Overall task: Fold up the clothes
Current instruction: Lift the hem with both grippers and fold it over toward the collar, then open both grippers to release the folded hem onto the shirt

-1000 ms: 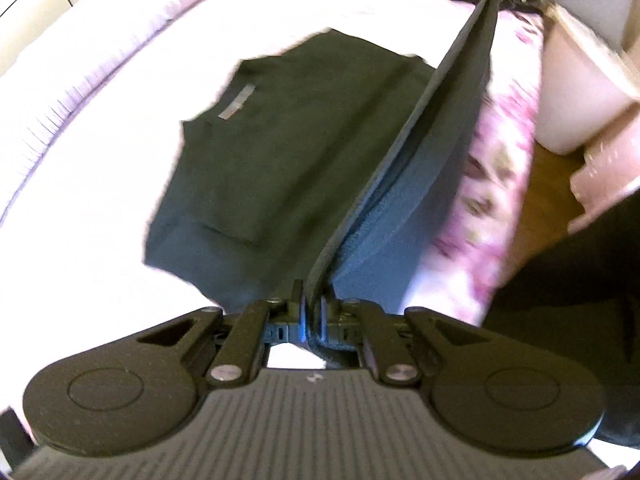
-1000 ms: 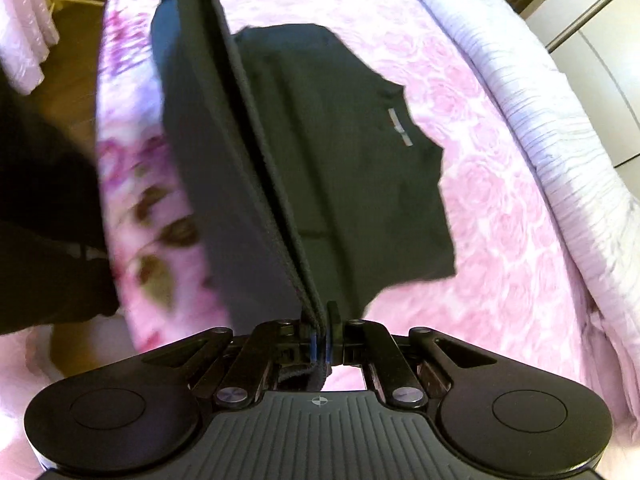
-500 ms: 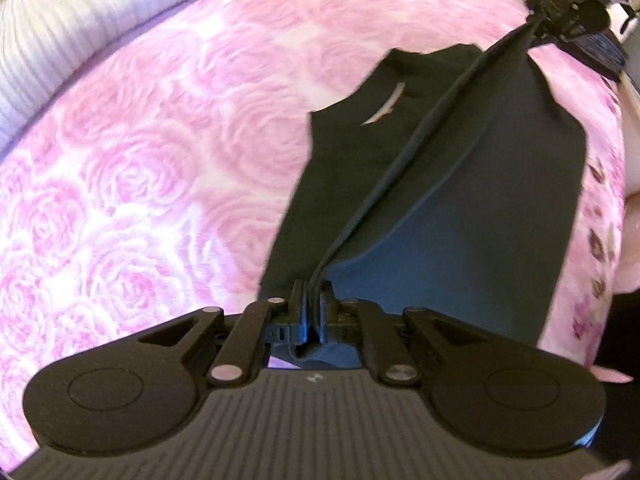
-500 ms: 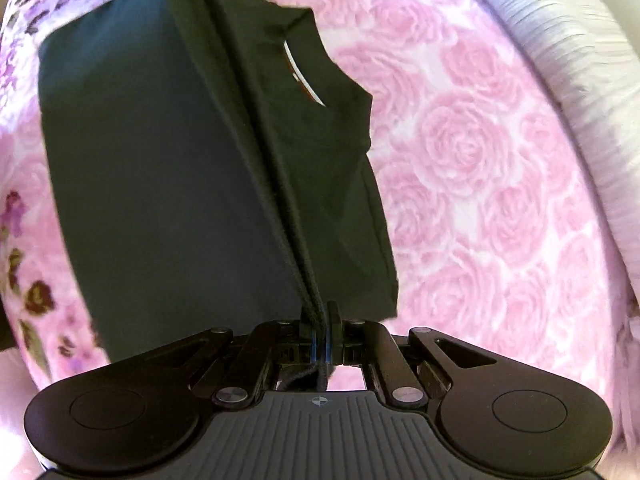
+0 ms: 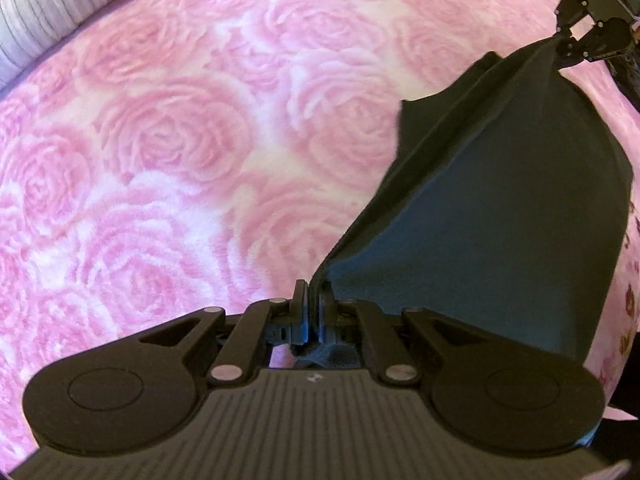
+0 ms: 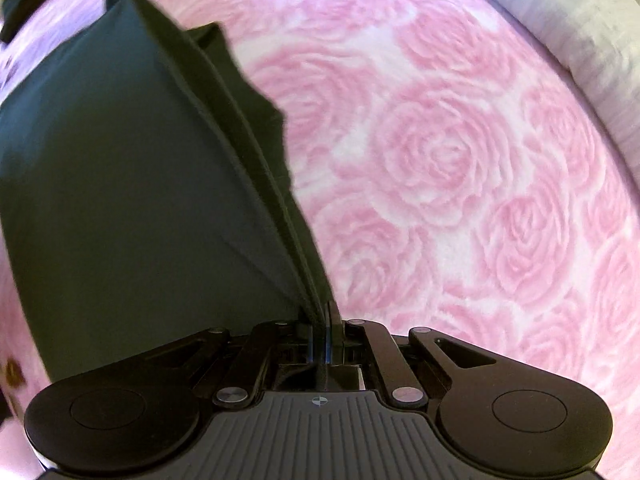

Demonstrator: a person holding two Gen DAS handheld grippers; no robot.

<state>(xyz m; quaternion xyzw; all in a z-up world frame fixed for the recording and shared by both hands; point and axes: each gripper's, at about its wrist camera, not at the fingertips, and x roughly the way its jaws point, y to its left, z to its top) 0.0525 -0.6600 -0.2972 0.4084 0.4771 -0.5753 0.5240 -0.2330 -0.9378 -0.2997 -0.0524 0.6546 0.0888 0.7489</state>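
Note:
A dark green-black garment (image 5: pixel 500 208) is stretched taut between my two grippers above a pink rose-patterned blanket (image 5: pixel 160 152). My left gripper (image 5: pixel 314 300) is shut on one end of its folded edge. My right gripper (image 6: pixel 322 316) is shut on the other end; it also shows far off in the left wrist view (image 5: pixel 568 40). The garment (image 6: pixel 120 184) hangs doubled over below the held edge, with several layers in the fold. Its lower part is hidden under the upper layer.
The pink rose blanket (image 6: pixel 460 168) covers the bed under the garment. A ribbed white-grey cover (image 5: pixel 48 4) lies along the bed's far side, also in the right wrist view (image 6: pixel 592 44). The bed's floral edge (image 5: pixel 628 300) is at the right.
Both grippers have carried the held edge across the bed, over the lying half of the garment. The collar label is now covered, and more blanket shows beyond the garment.

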